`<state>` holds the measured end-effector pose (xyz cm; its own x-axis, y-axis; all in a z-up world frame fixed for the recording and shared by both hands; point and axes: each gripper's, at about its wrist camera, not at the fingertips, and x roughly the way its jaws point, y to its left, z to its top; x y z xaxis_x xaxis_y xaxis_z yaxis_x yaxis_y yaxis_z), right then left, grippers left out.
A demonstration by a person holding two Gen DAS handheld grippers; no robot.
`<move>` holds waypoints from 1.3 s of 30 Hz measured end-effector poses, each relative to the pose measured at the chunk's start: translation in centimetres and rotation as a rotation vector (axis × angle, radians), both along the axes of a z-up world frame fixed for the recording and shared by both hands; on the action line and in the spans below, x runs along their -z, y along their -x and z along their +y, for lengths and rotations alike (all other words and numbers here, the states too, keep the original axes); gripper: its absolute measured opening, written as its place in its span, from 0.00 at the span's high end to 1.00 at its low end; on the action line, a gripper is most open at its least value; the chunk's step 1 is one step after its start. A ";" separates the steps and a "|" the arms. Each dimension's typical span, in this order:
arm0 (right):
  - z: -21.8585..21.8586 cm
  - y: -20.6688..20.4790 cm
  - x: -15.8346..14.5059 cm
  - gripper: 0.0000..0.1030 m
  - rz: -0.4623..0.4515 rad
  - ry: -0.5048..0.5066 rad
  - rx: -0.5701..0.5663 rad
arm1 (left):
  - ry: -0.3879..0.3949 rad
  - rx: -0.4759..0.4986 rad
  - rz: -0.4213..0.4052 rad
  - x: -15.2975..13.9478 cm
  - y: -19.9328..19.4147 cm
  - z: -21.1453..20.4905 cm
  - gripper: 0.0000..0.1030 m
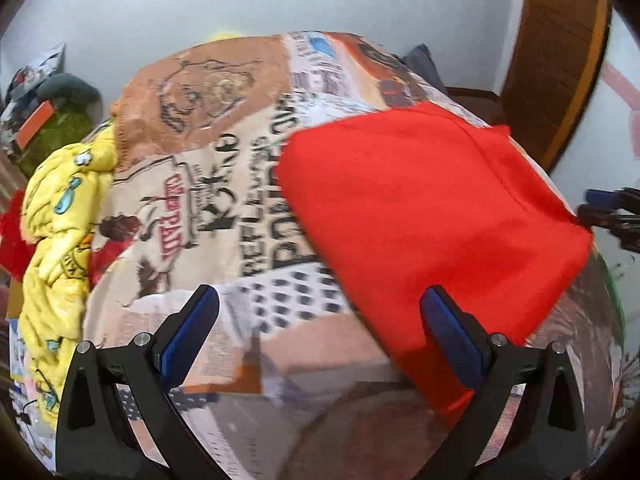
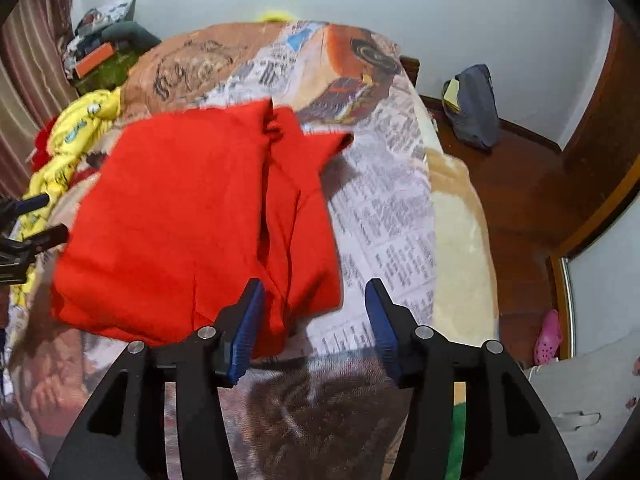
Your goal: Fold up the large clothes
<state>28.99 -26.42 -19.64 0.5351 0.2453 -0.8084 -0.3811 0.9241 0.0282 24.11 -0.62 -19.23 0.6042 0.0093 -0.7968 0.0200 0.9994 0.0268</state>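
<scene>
1. A bed fills most of both views, covered by a printed spread patterned with newspaper text, a brown sketch panel and an orange vehicle.
2. A red garment lies on the spread, folded into a rough rectangle, with a narrower flap along its right side in the right wrist view.
3. A crumpled yellow cloth with small cartoon prints lies along the bed's left edge, apart from the red garment.
4. A cream-coloured layer shows along the bed's right edge, beside the spread.
</scene>
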 end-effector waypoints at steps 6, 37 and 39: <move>1.5 -2.2 -1.9 0.21 -0.032 -0.101 -0.022 | 0.121 -0.053 0.016 -0.4 -1.7 2.8 0.00; 6.1 -8.3 1.9 0.77 0.250 -0.304 -0.110 | 0.561 -0.006 0.130 2.2 -7.5 2.6 0.68; 7.3 -7.6 0.7 0.78 0.227 -0.293 -0.127 | 0.537 -0.013 0.112 1.1 -7.3 3.3 0.70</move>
<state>36.62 -19.11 -20.36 0.3010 0.5358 -0.7889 -0.4456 0.8104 0.3804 31.44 2.64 -20.32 0.5177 -0.4097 -0.7511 -0.0189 0.8722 -0.4887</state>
